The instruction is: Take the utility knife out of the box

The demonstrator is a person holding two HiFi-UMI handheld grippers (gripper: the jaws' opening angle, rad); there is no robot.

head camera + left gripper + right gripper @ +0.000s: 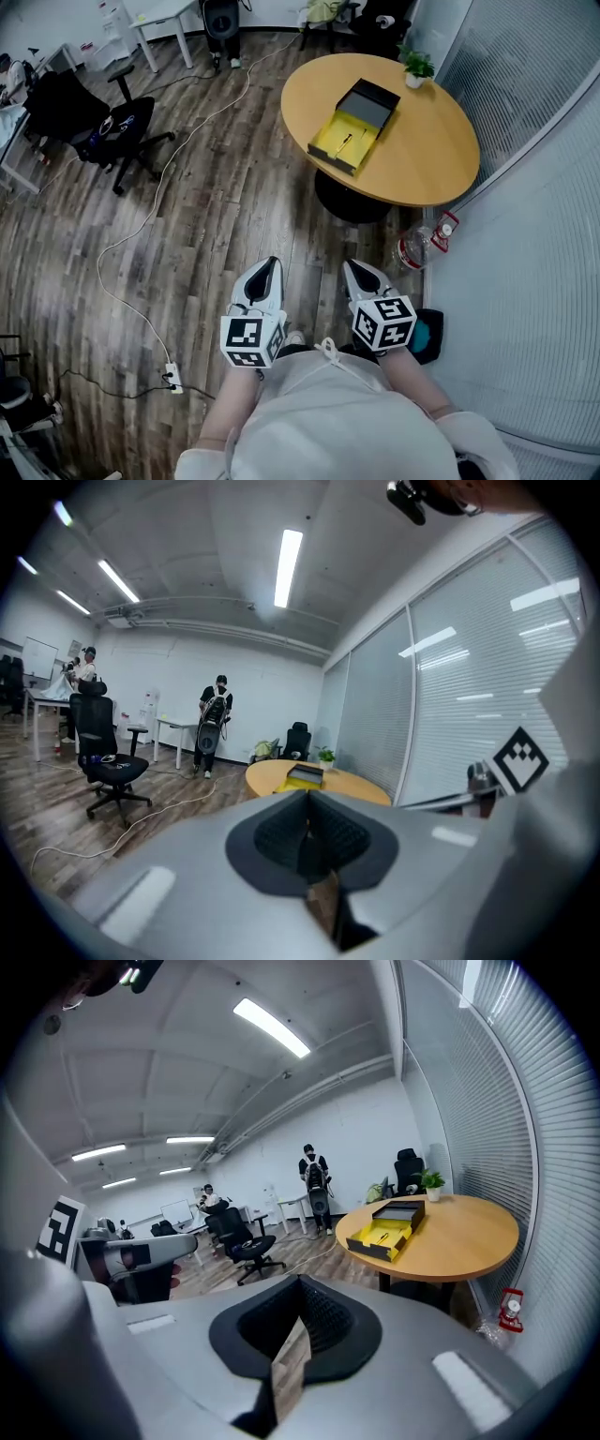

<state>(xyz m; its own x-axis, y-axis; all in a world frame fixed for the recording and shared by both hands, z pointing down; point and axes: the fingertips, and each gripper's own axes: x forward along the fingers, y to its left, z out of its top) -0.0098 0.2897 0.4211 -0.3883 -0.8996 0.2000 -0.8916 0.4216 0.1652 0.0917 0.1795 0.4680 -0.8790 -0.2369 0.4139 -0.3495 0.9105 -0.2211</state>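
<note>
Bright ceiling light (288,564), fisheye edges, blurred foreground

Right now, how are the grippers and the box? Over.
Left gripper shut, empty. Right gripper shut, empty. Box open on table, ahead, untouched. Bottle beside table.

right claw (300,1290): jaws together | box (386,1227): open, yellow inside, on round table (464,1241)

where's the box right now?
Head view, upper right of centre: the open box sits on the round table, toward its left side, just left of the potted plant.
</note>
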